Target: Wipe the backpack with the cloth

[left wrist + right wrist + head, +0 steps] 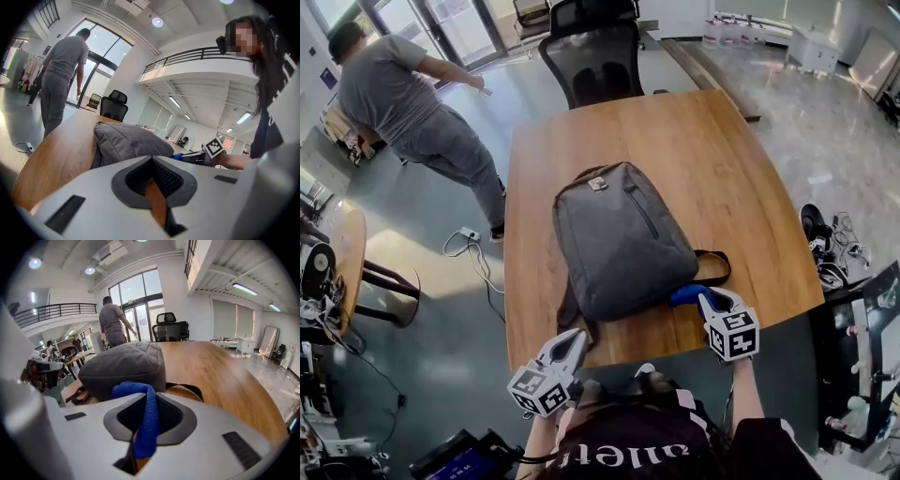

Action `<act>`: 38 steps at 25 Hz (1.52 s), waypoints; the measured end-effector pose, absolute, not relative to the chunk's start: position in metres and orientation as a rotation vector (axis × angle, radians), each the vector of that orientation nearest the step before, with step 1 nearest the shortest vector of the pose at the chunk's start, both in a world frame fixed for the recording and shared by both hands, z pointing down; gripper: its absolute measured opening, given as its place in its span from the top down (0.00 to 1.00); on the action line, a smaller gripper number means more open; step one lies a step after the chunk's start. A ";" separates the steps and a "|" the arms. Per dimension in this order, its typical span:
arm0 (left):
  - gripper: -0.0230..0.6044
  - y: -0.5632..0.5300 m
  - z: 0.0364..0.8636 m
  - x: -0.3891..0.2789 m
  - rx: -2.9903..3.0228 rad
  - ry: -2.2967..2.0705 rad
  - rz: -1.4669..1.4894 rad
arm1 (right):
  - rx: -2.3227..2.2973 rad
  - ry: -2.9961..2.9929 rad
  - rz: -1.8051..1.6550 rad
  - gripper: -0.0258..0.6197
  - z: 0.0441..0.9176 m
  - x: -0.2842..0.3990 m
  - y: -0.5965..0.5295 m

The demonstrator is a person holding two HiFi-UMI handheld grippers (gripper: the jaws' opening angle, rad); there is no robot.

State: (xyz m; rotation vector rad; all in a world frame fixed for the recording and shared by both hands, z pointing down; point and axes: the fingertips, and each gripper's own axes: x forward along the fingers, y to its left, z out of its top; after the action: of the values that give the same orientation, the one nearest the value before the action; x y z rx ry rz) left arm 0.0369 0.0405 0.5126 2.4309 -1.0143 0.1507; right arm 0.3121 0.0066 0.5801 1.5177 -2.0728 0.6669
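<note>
On the desk [741,169]: gray backpack [623,239] lying flat, front face up, top handle toward the far edge, bottom end toward the near edge; likely laid out this way to offer a broad face for wiping.
Near edge, right side: right gripper [717,302] held low beside the backpack's bottom corner, just by the black strap [717,267] looped on the wood.
Right fingers: closed on the blue cloth [145,420], pinched as a narrow fold between the pads, with a loop spilling forward over the tips; held firmly, probably so it won't slip when dragged.
Cloth and backpack: loop right at the bottom edge of the backpack; touching or just short, impossible to tell from these views.
Near edge, left side: left gripper [567,345] by the other bottom corner, tilted upward, off the fabric.
Left fingers: closed together on nothing, only a sliver of wood showing between the pads; seemingly waiting, perhaps to steady the backpack.
Backpack and left fingers: ahead and slightly to the left in the left gripper view, near but apart.
Task stage: judged as at the very start of a stroke, with the wide gray face yet to be covered.
Background: person [403,94] standing well away from the desk, chair [591,61] at the far end; no part in the work.
</note>
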 end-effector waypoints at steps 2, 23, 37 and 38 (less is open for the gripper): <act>0.97 0.038 0.513 0.039 2.433 -1.009 0.160 | 1.553 -2.047 0.664 0.87 0.579 0.329 0.004; 0.97 0.004 0.518 0.005 2.405 -1.021 0.166 | 1.620 -1.862 0.706 0.87 0.585 0.387 -0.011; 0.97 -0.058 0.514 -0.021 2.400 -0.972 0.079 | 1.492 -1.933 0.789 0.87 0.560 0.342 -0.091; 0.97 -0.060 0.516 -0.021 2.398 -0.965 0.077 | 1.475 -1.934 0.784 0.87 0.559 0.339 -0.099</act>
State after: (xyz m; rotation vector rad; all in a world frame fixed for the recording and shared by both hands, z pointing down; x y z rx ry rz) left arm -0.0214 -0.0596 0.5160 2.3984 -0.9649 0.0768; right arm 0.3394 -0.0988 0.5589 1.4748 -1.9339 0.7840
